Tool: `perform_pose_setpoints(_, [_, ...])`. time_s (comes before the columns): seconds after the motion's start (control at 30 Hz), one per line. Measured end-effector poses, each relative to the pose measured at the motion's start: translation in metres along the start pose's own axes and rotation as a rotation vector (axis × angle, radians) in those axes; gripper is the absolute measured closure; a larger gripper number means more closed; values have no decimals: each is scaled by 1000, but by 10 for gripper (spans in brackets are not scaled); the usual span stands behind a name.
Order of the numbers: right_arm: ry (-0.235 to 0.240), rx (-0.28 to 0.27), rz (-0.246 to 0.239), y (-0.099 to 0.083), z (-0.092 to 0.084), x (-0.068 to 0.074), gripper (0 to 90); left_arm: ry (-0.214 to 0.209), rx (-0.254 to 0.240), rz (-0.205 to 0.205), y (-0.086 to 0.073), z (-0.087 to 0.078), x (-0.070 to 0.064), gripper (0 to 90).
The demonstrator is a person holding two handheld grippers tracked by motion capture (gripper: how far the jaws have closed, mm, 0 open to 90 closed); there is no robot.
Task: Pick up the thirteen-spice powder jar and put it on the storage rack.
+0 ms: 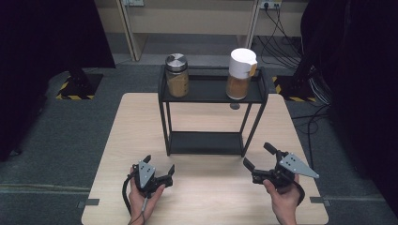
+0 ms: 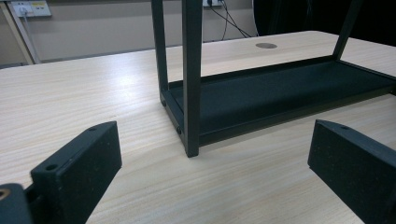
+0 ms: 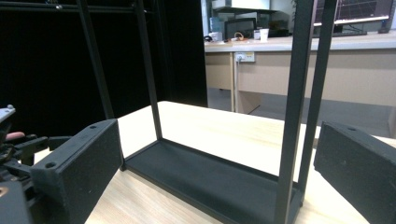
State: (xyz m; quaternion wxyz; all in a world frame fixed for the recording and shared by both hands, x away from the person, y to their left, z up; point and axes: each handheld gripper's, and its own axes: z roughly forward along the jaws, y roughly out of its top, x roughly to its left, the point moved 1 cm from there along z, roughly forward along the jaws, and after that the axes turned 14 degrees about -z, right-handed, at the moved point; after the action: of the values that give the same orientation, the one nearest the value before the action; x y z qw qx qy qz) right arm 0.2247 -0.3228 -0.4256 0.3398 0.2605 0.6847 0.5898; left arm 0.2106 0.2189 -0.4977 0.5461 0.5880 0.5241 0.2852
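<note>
The two jars stood on the top shelf of the black rack (image 1: 213, 91), in the upper middle of the high view: the metal-lidded jar (image 1: 177, 75) toward the left end, the white-capped jar (image 1: 241, 73) toward the right, both upright and well apart from each other. Neither had been touched, so as I judged it the work had not begun and everything was yet to do; the lower shelf (image 2: 280, 91) lay bare. My left gripper (image 1: 159, 169) sat low at the bottom left of centre of the high view, near the table (image 1: 206, 197), held in my left hand (image 1: 141, 199), its jaws spread wide with nothing between them and pointing at the rack's near left leg (image 2: 192, 77). My right gripper (image 1: 259, 156) sat at the bottom right, in my right hand (image 1: 284, 204), jaws likewise wide and empty, angled up and leftward toward the rack. In the right gripper view the rack's legs rose between the jaws, with the left gripper at the far left edge. Both grippers were well short of the jars.
</note>
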Motion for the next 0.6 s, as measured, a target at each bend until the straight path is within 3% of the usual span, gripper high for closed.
perform_pose_setpoints(0.1, [-6,11,-5,-2,0,0,13,0,1,2,0,0,0,20])
perform_pose_setpoints(0.2, [-24,43,-47,-3,2,3,13,-1,2,3,0,0,0,20])
perform_pose_setpoints(0.6, [-25,68,-25,-13,2,2,14,-3,2,4,0,0,0,20])
